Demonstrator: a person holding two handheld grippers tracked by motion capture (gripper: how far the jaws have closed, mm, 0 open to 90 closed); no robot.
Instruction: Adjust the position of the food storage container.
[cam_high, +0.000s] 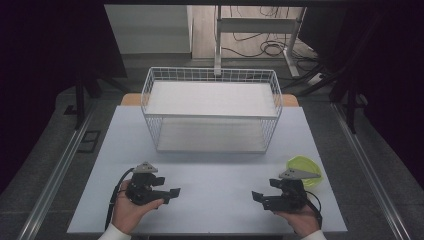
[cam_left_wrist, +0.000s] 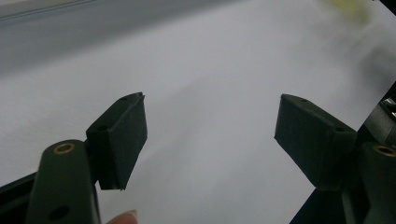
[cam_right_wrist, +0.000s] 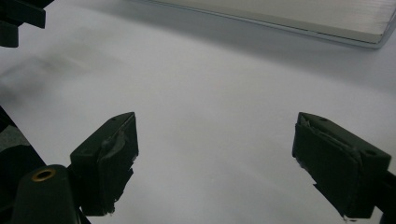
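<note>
A person holds both grippers low over the near edge of the pale tabletop (cam_high: 210, 170), jaws turned inward toward each other. The left gripper (cam_high: 172, 193), near the front left corner, has its jaws spread wide with nothing between them; in the left gripper view only bare tabletop lies between the two black pads (cam_left_wrist: 125, 135). The right gripper (cam_high: 257, 196), near the front right corner, is likewise wide open and empty, with plain tabletop between its worn pads (cam_right_wrist: 114, 158).

Just beside the right gripper, by the right edge of the tabletop, sits a yellow-green bowl (cam_high: 306, 165), partly hidden behind the gripper's grey plate. It is the thing nearest either gripper, so the right one looks best placed to reach it.

A white wire basket (cam_high: 212, 107) stands at the middle of the far half of the tabletop, holding a flat white board (cam_high: 210, 97) like a shelf across it. Its central spot leaves it open to both hands. With both grippers empty and set symmetrically, this reads as a ready stance, with no grasp yet made.
</note>
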